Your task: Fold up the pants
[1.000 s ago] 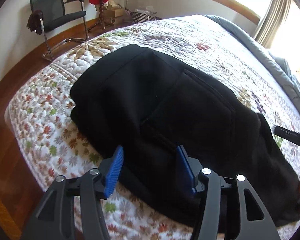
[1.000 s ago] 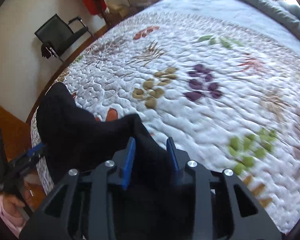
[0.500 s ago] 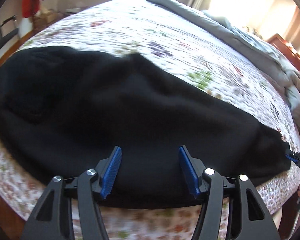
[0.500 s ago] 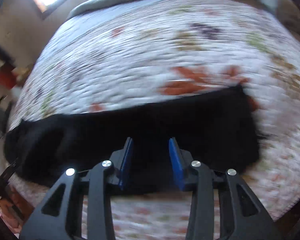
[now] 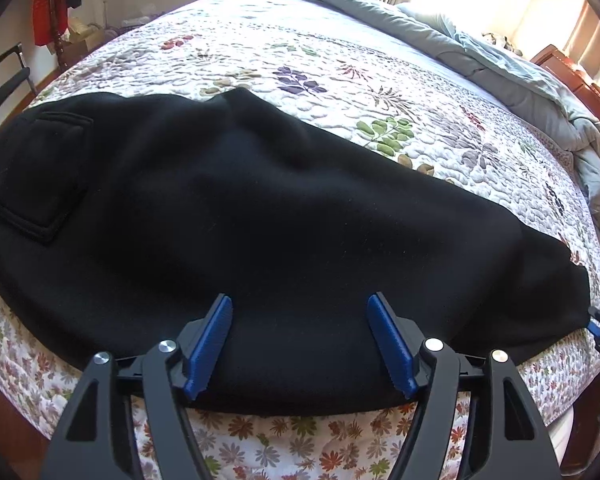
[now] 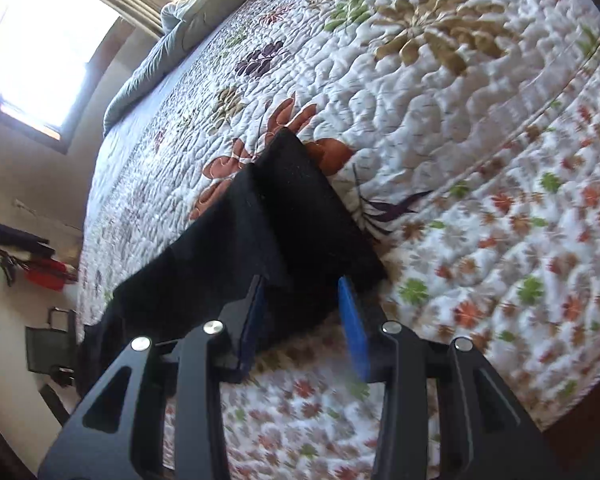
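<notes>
Black pants [image 5: 280, 200] lie stretched lengthwise along the near edge of the quilted bed [image 5: 340, 64], with a back pocket [image 5: 40, 176] at the left end. My left gripper [image 5: 302, 300] hovers over the middle of the near edge. Its jaws are wide and opening, and the fabric lies under them without being pinched. In the right wrist view the leg end of the pants [image 6: 292, 208] lies flat on the quilt. My right gripper [image 6: 301, 280] is at the hem. Its jaws are closing with the hem corner between them, and a gap still shows. The right gripper [image 5: 598, 326] also peeks in at the far right.
A rumpled grey duvet [image 5: 500, 52] is bunched along the far side of the bed. A black chair [image 6: 48, 348] and a stand with a red bag [image 5: 46, 20] are by the wall. Wooden floor borders the bed edge [image 6: 580, 432]. A bright window [image 6: 40, 40] is behind.
The bunched pants now lie spread long along the bed edge. The right gripper carried the leg end far out and rolled. The left gripper slid to mid-pants and widened its jaws.
</notes>
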